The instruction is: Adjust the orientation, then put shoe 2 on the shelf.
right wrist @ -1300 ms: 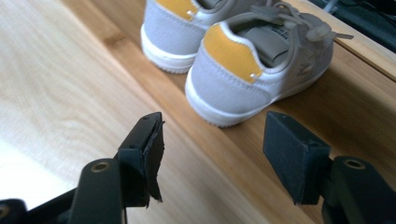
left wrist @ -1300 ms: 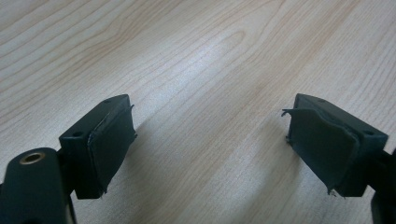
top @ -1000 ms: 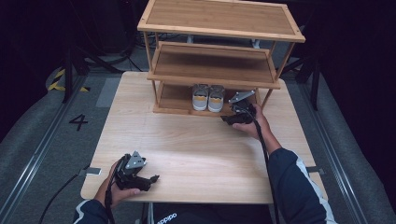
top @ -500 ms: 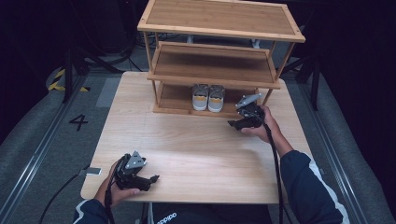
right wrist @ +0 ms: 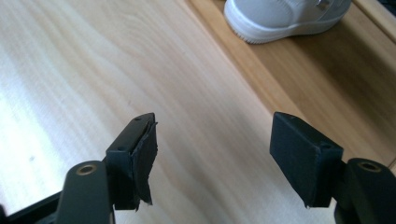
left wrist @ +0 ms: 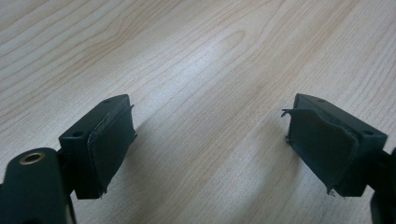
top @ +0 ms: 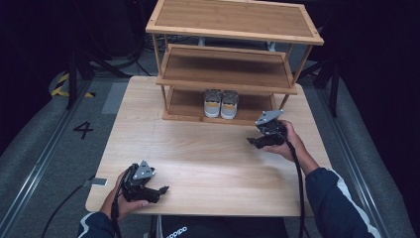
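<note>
You are working at a pale, light-grained wooden table [top: 198,158] that is standing on grey carpeted flooring [top: 44,148], with a white numeral 4 [top: 82,130] marked on it and a metal rail [top: 29,173] running along the table's left side; the room beyond is lying in darkness. A three-tier bamboo shoe rack [top: 233,54] is sitting at the far edge of the table, and a pair of small grey-and-white sneakers [top: 221,102] is resting side by side on its lowest shelf, toes toward you. Your right gripper [top: 251,142] is hovering over the bare table just in front of the rack's right end, near the sneakers but apart from them; its jaws have just been opening and are standing apart with nothing between them, only wood grain and the shelf edge [right wrist: 261,79] beyond. Your left gripper [top: 163,189] is resting near the table's front edge, well apart from the rack, its jaws spread wide over bare wood.
</note>
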Available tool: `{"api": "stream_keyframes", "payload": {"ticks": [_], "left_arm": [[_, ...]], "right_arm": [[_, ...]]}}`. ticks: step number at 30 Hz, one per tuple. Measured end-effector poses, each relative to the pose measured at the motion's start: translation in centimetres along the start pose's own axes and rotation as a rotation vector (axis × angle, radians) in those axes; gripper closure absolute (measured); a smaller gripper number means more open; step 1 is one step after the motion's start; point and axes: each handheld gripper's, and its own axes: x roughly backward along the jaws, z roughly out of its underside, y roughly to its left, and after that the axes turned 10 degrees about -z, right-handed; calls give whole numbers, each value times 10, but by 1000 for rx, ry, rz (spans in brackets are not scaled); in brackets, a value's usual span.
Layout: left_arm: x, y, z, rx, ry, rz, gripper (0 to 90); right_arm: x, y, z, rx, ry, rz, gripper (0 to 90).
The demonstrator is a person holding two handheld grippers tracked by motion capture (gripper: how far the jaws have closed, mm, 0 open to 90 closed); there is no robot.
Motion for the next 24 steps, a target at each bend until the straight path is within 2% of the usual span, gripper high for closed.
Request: {"api": "stream_keyframes", "payload": {"ticks": [6, 15, 24], "left_arm": [[0, 0, 0, -5, 1, -4, 149], [0, 0, 0, 1, 2, 1, 149], [0, 0, 0, 1, 1, -3, 149]], "right_arm": [[9, 9, 12, 20, -1, 0, 321], [23, 19, 39, 22, 6, 6, 314], [40, 26, 68, 13, -14, 14, 303]]}}
